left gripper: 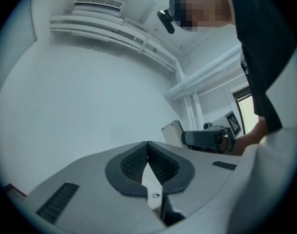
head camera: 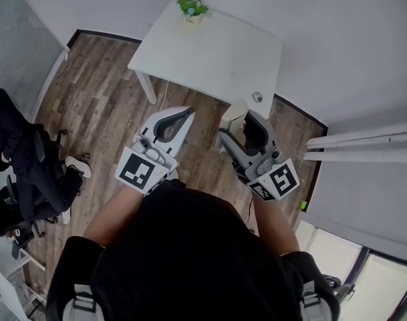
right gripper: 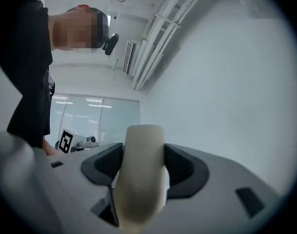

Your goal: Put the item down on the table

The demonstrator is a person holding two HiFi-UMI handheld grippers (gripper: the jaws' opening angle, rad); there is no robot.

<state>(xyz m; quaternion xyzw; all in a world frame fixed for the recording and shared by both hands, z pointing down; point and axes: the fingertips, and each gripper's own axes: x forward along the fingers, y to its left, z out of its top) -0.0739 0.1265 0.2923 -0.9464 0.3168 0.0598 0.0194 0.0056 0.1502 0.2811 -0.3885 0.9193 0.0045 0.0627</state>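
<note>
A cream, rounded item stands between the dark pads of my right gripper, which is shut on it. From the head view the same cream item sticks out past my right gripper, held up in the air in front of the white table. My left gripper is raised beside it; its ribbed pads meet at the tip with nothing between them. Both grippers point upward at the white wall and ceiling in their own views.
A small potted plant stands at the table's far edge and a small round thing lies near its right corner. A person in black sits on a chair at the left. White pipes run along the right wall.
</note>
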